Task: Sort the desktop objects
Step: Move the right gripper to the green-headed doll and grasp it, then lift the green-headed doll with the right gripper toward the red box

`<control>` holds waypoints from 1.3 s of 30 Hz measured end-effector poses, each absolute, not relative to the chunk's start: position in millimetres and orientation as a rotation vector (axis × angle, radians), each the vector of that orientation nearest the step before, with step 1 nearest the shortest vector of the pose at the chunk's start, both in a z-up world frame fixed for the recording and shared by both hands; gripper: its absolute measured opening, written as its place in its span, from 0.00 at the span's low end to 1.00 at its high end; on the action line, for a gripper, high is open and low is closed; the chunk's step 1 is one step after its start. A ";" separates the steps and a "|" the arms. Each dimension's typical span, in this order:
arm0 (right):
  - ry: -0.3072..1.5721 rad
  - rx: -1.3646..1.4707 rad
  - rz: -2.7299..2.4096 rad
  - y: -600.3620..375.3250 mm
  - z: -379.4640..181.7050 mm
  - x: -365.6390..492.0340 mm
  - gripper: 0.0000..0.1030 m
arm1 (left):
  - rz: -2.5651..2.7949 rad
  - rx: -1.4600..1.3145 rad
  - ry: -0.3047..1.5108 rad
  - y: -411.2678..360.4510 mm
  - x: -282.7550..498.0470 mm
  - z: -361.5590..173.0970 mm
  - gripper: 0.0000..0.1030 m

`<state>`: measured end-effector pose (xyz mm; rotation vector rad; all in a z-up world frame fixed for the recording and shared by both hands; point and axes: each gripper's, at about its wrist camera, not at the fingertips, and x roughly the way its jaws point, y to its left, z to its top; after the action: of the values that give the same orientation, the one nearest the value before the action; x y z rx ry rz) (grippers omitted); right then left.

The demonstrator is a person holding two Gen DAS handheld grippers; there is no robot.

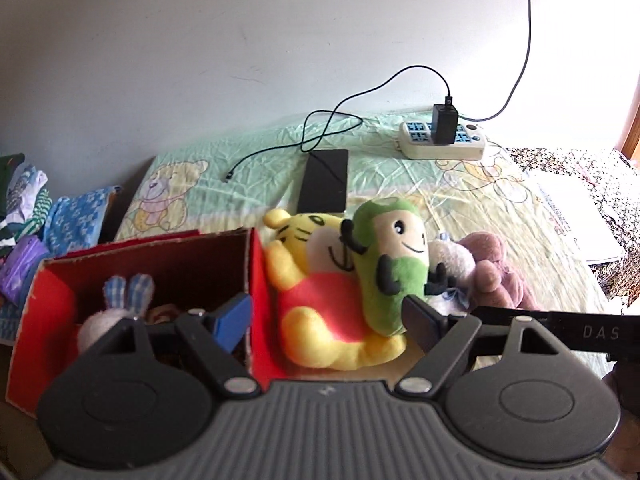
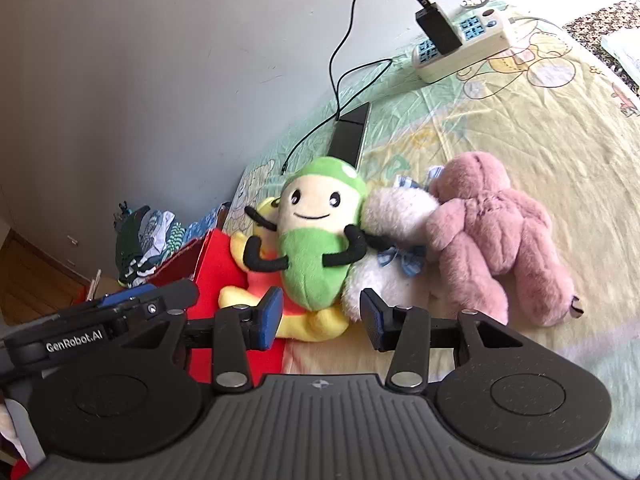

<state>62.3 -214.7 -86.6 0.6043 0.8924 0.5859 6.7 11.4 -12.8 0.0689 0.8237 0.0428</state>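
- Right gripper (image 2: 320, 318) lines up low in front of the green plush (image 2: 314, 240), jaws spread wide and holding nothing, the toy's bottom end sitting just beyond the gap.
- That green plush lies on top of the yellow bear plush (image 1: 320, 300), with the white plush (image 2: 384, 240) pressed against its side and the pink plush (image 2: 496, 240) further right, all on the bed sheet (image 1: 480, 200).
- Left gripper (image 1: 328, 320) hovers by the red box (image 1: 40, 320), jaws also spread and empty; one fingertip (image 1: 230, 322) hangs over the box opening, where a small bunny plush (image 1: 116, 312) already lies.
- Likely next: take the green one alone. Best to slide forward so both pads bracket its body, not the thin black arms.
- Watch the white plush, which could get pinched along with it.
- Close firmly; soft filling squashes, so a shallow bite could slip.
- The box stands right beside the pile, a short carry.
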 end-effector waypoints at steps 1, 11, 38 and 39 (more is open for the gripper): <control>0.893 0.617 0.586 -219.3 -87.4 65.8 0.47 | 0.034 0.064 0.822 5.7 10.2 -15.0 0.81; 0.896 0.682 0.632 -218.9 -92.1 123.2 0.55 | -0.011 -0.007 0.831 -11.6 45.5 -35.5 0.81; 0.945 0.634 0.720 -184.3 -115.0 174.3 0.54 | -0.024 -0.069 0.937 -14.1 89.7 -71.0 0.49; 0.943 0.631 0.722 -185.2 -113.7 172.5 0.53 | -0.027 -0.067 0.936 -14.7 88.2 -70.4 0.49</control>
<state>172.5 -185.2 -113.7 0.6309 0.9429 0.7216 88.2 -14.7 -70.4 -0.0667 0.9360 -0.0265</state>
